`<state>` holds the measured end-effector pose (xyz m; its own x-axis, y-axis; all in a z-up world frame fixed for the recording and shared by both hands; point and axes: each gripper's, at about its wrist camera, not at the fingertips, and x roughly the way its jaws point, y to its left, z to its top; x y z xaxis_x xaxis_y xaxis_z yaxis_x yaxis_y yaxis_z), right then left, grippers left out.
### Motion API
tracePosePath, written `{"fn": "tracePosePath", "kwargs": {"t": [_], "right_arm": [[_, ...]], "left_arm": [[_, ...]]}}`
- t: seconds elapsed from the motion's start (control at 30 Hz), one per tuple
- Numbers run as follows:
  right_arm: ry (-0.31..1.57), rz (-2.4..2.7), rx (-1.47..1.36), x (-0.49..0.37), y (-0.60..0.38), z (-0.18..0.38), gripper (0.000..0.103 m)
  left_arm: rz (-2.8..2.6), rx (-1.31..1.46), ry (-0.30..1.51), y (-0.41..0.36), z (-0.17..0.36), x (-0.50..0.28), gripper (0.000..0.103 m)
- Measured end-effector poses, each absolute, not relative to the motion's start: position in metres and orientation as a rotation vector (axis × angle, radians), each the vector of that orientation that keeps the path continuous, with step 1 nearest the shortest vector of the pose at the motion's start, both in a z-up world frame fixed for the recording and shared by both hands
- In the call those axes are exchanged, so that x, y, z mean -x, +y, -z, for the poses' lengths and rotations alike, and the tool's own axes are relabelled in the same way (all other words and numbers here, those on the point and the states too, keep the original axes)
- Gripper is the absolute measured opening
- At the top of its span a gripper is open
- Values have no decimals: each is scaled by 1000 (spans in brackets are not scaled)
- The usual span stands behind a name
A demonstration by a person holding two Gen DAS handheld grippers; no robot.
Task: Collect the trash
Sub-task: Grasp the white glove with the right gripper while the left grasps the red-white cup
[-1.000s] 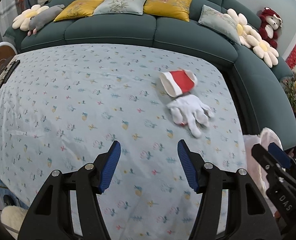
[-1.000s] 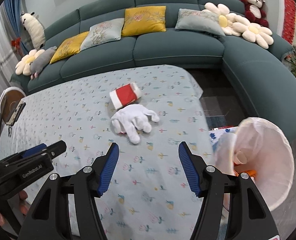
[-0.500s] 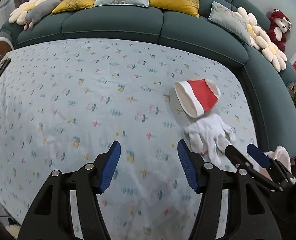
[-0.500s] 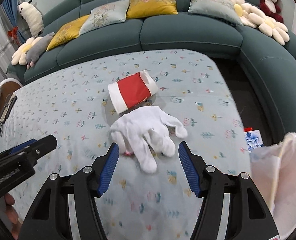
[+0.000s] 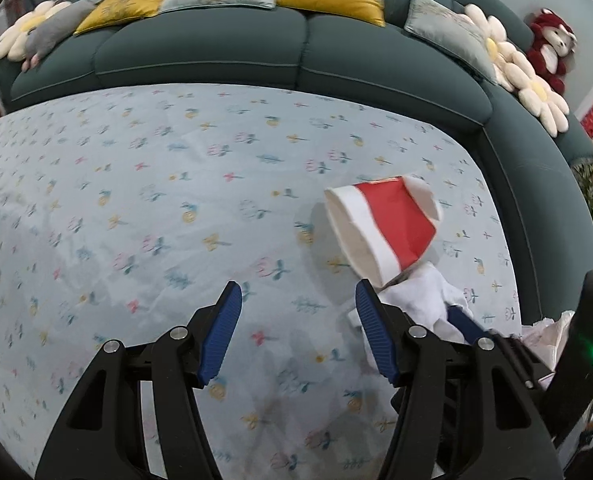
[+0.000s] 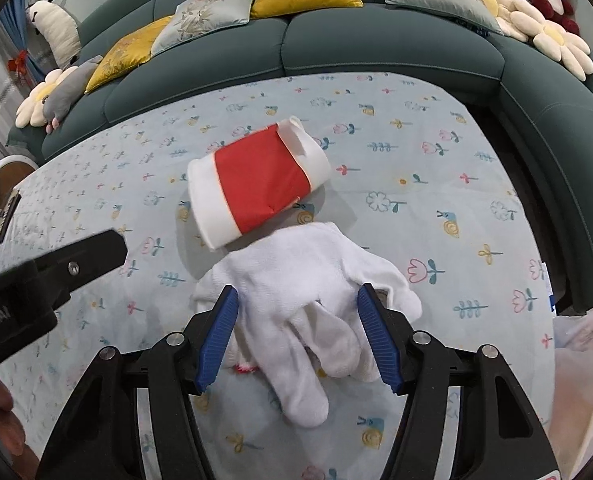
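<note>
Here the right tool point(image 6: 297, 330) is spread wide, its blue pads straddling the white glove point(image 6: 304, 300) on the flowered tabletop point(image 6: 436, 184) without pinching it. At 11 o'clock of the glove, touching it, lies the red-and-white paper cup point(image 6: 256, 182). The left tool point(image 5: 298, 328) gapes released over bare cloth, the cup at its 2 o'clock.

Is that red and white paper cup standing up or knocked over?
Knocked over. The paper cup lies on its side on the tablecloth, its open mouth facing sideways, just behind the white glove.
</note>
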<state>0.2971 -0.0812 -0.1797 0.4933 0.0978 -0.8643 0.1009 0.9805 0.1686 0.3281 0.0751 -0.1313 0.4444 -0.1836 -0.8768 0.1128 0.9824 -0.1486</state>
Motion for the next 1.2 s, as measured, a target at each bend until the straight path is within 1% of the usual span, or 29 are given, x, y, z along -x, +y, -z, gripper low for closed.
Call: {"fn": "tracePosePath", "kwargs": {"t": [0.03, 0.1, 0.17, 0.2, 0.5, 0.57, 0.6, 0.63, 0.67, 0.7, 0.8, 1.03, 1.2], "right_arm": [[1057, 3, -209, -296, -83, 182, 39], [1043, 2, -203, -294, -86, 182, 32], [1035, 8, -201, -290, -91, 182, 15], [1028, 11, -213, -288, -95, 180, 14], [1007, 71, -284, -278, -132, 177, 13], [1010, 75, -293, -278, -136, 178, 13], [1010, 75, -297, -278, -136, 178, 13], [1009, 76, -300, -278, -137, 178, 13], [1009, 78, -301, -278, -138, 178, 13], [1008, 78, -302, -276, -139, 178, 13], [1005, 78, -309, -273, -140, 176, 13], [993, 82, -318, -261, -144, 163, 13], [965, 91, -323, -242, -148, 143, 13]], "left_arm": [[193, 69, 1095, 72, 133, -330, 56], [208, 65, 1098, 64, 136, -333, 56], [224, 66, 1103, 56, 139, -337, 56], [231, 64, 1107, 51, 141, -340, 56], [263, 53, 1133, 17, 161, -358, 56], [266, 38, 1126, 11, 162, -359, 53], [270, 28, 1120, 8, 162, -359, 49], [274, 19, 1120, 6, 162, -358, 37], [284, 8, 1125, 3, 163, -358, 30], [290, -2, 1133, 1, 164, -358, 19], [309, -17, 1136, -2, 164, -353, 4], [317, -40, 1112, -3, 150, -332, 2], [326, -46, 1099, -7, 131, -311, 2]]}}
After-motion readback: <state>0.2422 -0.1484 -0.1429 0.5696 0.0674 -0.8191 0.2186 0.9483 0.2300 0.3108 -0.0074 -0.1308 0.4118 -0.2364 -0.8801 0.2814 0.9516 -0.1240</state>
